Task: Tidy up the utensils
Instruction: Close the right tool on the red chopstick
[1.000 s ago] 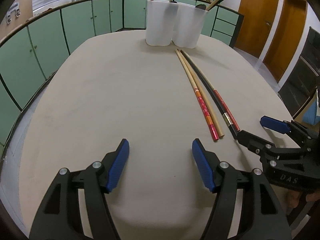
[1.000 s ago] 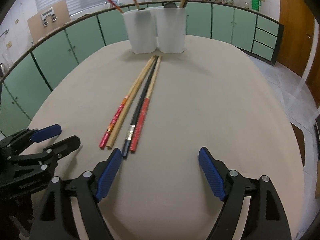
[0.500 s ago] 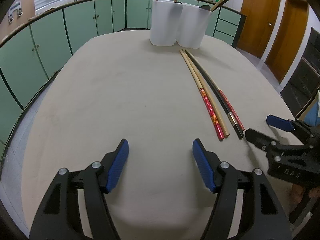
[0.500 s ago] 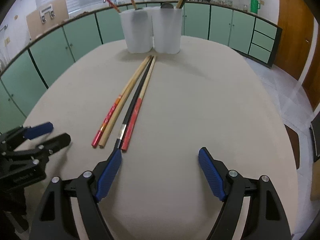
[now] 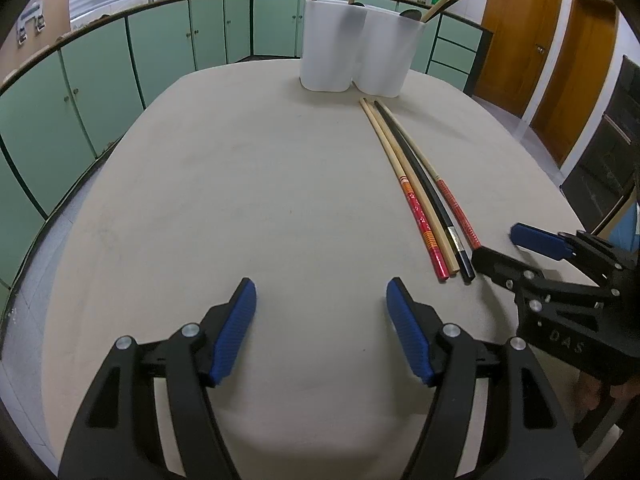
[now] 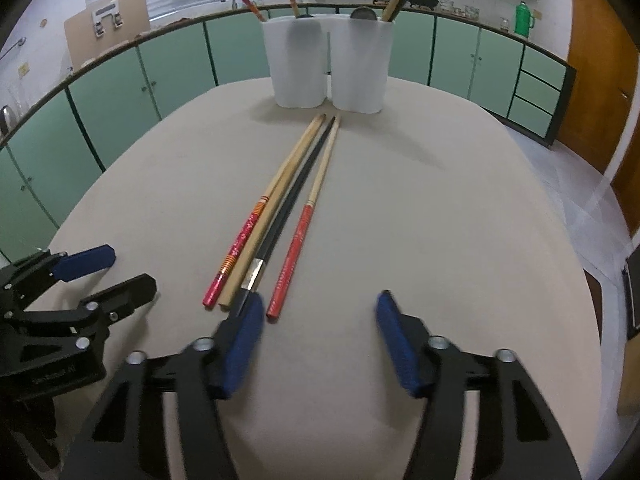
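Several long chopsticks [image 6: 288, 208] lie side by side on the beige table [image 6: 440, 200], tips toward two white holders [image 6: 328, 68] at the far edge; they also show in the left wrist view [image 5: 420, 196], right of centre. The holders [image 5: 360, 56] hold more chopsticks. My right gripper [image 6: 320, 316] is open and empty; its left pad sits over the near end of the black chopstick [image 6: 296, 200]. My left gripper [image 5: 320, 312] is open and empty over bare table, left of the chopsticks. Each gripper shows in the other's view, the right one [image 5: 508, 248] and the left one [image 6: 112, 272].
Green cabinets [image 5: 100, 80] curve around the far and left sides of the table. Wooden doors [image 5: 520, 32] stand at the right. The table edge drops off to tiled floor [image 6: 580, 200] on the right.
Both grippers have moved forward a little toward the chopsticks. The right gripper's left pad now covers the near end of the black chopstick. Both jaws stay open.
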{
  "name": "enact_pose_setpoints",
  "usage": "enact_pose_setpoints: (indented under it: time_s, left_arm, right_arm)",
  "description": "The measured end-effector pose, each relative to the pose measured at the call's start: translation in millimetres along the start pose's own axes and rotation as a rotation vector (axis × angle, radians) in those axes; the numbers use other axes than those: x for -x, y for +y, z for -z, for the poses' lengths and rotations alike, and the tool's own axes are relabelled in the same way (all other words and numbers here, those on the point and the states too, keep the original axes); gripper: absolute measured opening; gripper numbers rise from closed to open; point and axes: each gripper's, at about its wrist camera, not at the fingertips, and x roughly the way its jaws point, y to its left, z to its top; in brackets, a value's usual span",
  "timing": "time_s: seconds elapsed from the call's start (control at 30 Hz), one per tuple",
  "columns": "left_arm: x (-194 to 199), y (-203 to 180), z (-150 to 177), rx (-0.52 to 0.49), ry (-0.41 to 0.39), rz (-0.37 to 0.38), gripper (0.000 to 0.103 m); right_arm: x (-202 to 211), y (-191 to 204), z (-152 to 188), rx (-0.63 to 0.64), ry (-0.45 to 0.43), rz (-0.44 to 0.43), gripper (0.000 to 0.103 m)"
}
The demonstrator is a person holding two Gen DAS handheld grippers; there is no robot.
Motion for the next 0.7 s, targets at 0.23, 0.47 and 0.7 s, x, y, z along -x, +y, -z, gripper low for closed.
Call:
enact_pose_setpoints:
  time_s: [0.23, 0.47, 0.7]
  left_arm:
    - [-0.8, 1.3, -0.3, -0.006, 0.001, -0.001, 0.067]
    - [-1.1, 1.2, 0.0, -0.008, 0.002, 0.000, 0.068]
    - [-1.9, -1.3, -0.8, -0.011, 0.005, 0.008, 0.068]
  right_arm:
    - [6.0, -11.3, 4.8, -0.028, -0.005, 0.014, 0.043]
    - [3.6, -2.8, 3.6, -0.017, -0.009, -0.029, 0.031]
    - [1.1, 0.4, 1.2, -0.001, -0.007, -0.044, 0.007]
